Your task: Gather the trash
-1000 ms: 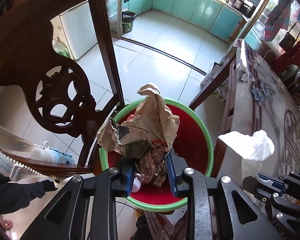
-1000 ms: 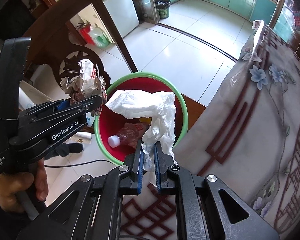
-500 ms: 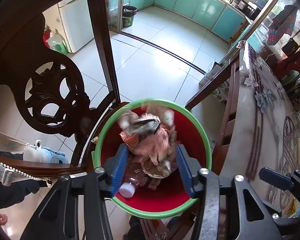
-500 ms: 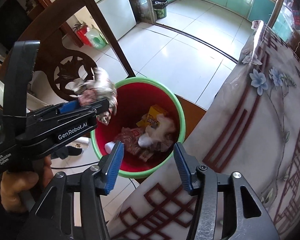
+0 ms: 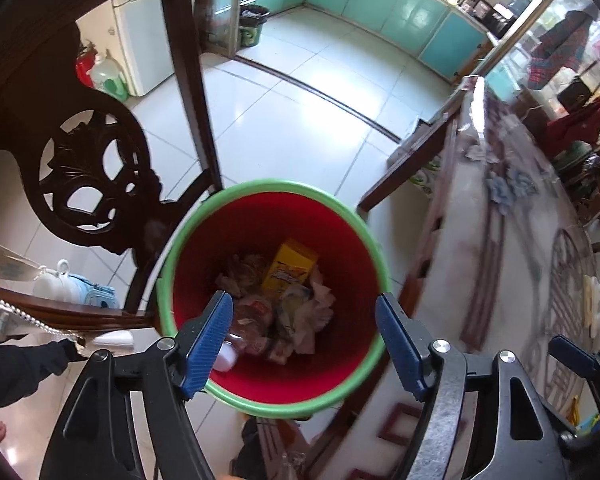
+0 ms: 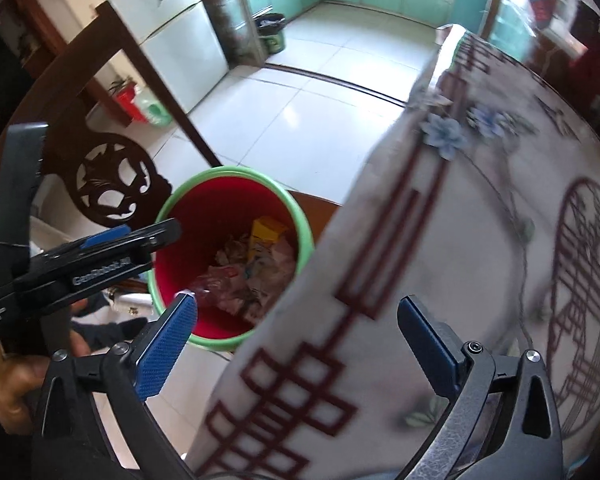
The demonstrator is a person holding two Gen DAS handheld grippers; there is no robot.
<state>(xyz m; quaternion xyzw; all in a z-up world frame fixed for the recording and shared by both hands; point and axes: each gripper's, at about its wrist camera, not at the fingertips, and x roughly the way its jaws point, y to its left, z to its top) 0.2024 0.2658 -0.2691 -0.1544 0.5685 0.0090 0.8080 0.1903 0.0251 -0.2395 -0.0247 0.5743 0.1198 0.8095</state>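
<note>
Left wrist view: I see my left gripper (image 5: 304, 320) pointing steeply down over the red bin (image 5: 352, 240) with the green rim; its jaws have just been opening and stand apart with nothing between the blue pads. The trash (image 5: 296, 312) lies at the bottom of the bin: crumpled paper, a yellow box (image 5: 290, 266) and a bottle with a white cap (image 5: 225, 360). A carved dark chair (image 5: 88, 176) stands just left of the bin, and the desk (image 5: 512, 264) with its patterned cloth runs along the right. Right wrist view: my right gripper (image 6: 296, 332) hangs above the near edge of the desk (image 6: 480, 240); its jaws have just been opening and stand wide apart, empty. The bin (image 6: 228, 196) sits on the floor just beside that desk edge, the trash (image 6: 252, 268) inside it, with the left gripper (image 6: 132, 236) over its left rim, held by a hand (image 6: 12, 384).
</note>
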